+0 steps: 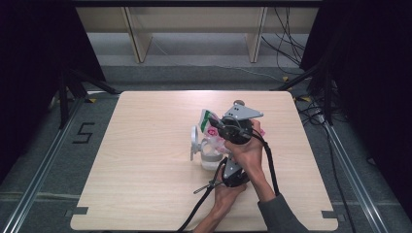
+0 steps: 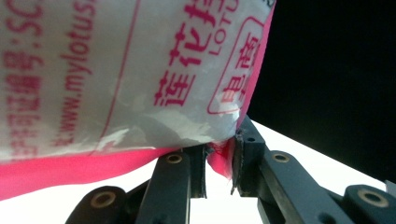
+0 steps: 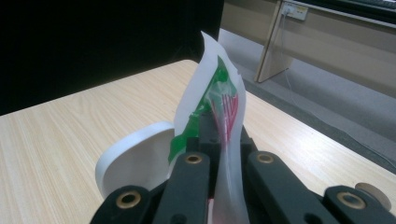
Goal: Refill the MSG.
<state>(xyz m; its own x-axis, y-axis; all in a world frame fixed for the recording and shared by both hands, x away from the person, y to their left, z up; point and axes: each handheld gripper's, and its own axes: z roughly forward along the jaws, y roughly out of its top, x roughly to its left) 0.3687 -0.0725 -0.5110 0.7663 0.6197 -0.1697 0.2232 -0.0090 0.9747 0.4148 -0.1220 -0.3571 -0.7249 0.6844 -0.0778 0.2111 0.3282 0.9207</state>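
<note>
A pale wooden table (image 1: 145, 160) with rounded corners stands on grey carpet, black curtains hanging to either side and light wooden furniture legs (image 1: 137, 39) behind it; cables (image 1: 286, 43) trail across the floor at the far right. Most of the tabletop lies bare, with wide free room to the left, the far side and the right, while all the work sits just right of centre, well in from every edge.

There, a white and pink printed plastic packet (image 1: 210, 127) with a green corner is held up above a white plastic jug with a flat handle (image 1: 198, 145). The right gripper (image 1: 217, 124), carrying its grey three-cornered plate, has its tongs pressed together on the packet's upper green end. The left gripper (image 1: 227, 162) sits nearer the person, just beside the jug, with both hands close together.

The left gripper view brings the packet's underside close: red lettering on silvery film and a pink bottom seam, with the tongs clamped on that seam's corner (image 2: 224, 161). The right gripper view looks instead along the packet's thin top edge (image 3: 217, 100), pinched upright between its tongs, with the jug's white rounded handle (image 3: 135, 163) just behind and the table's far corner beyond.
</note>
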